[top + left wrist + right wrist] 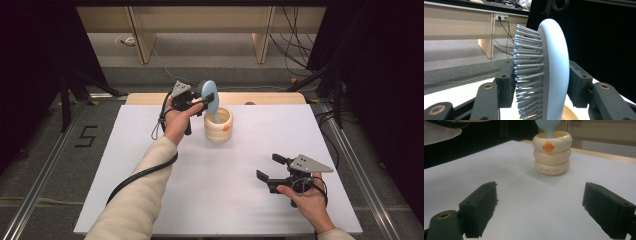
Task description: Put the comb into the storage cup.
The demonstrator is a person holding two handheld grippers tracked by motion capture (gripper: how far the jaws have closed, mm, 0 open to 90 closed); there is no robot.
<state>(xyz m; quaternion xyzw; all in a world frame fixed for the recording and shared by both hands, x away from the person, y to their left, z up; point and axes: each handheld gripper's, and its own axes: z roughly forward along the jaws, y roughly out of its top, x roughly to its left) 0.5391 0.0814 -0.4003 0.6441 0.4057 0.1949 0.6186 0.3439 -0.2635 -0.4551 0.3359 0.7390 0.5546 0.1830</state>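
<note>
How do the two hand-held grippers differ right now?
The left hand-held gripper is shut on the head of a light blue hairbrush, while the right hand-held gripper is open and holds nothing. The left one is raised at the far side beside the cream ringed holder, where the brush handle goes into its mouth; the right one is low over the white table, nearer the person. Both have black jaws and a grey plate.

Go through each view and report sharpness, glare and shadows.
High view: evenly lit, the white table bright without glare, room edges dark. Left gripper view: the brush bristles fairly sharp, the left tongs shut on it, background soft. Right gripper view: the cream holder slightly soft with a faint shadow at its base, the open right tongs dark and blurred.
</note>
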